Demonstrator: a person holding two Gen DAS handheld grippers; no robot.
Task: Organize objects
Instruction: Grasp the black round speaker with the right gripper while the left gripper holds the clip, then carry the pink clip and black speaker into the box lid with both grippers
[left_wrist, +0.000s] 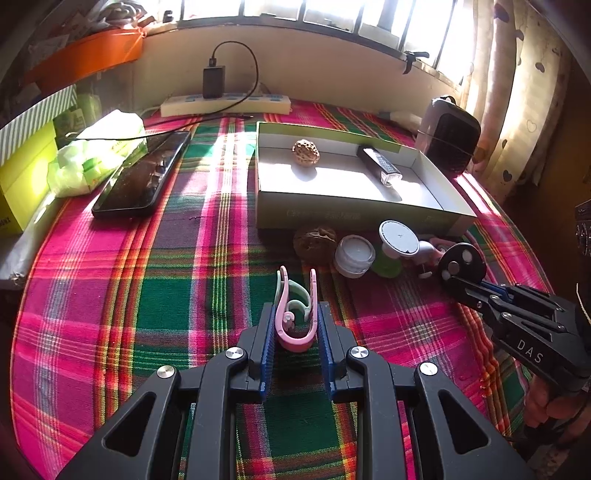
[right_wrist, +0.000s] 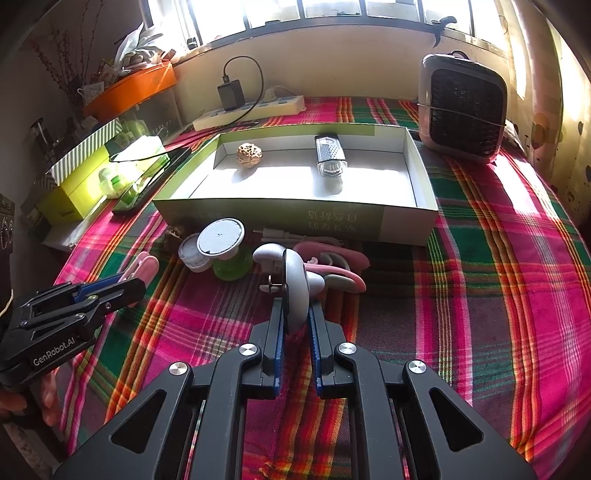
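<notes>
Left tool: closed on a pink clip, its blue pads pressing both sides; a pale green clip is nested with the pink one between the fingers.
Right tool: closed on a grey disc-shaped gadget held edge-on; from the left wrist view the disc's dark face with pale spots shows at the tool's tip.
Hands: fingers of a person wrap each tool's handle, at the lower right in the left view and at the lower left in the right view.
Box: open, shallow, white inside, on the plaid cloth beyond both tools.
In the box: a walnut toward the left, a black and clear lighter-like item toward the right, well apart.
In front of the box: a second walnut, a small white jar, a round white lid tilted over a green cup, and more pink and grey clips, all close together.
Phone: dark, lying left of the box, beside a tissue pack.
Heater: at the far right corner of the tabletop, just behind the box.
Power strip: along the back wall, with a black charger plugged in.
</notes>
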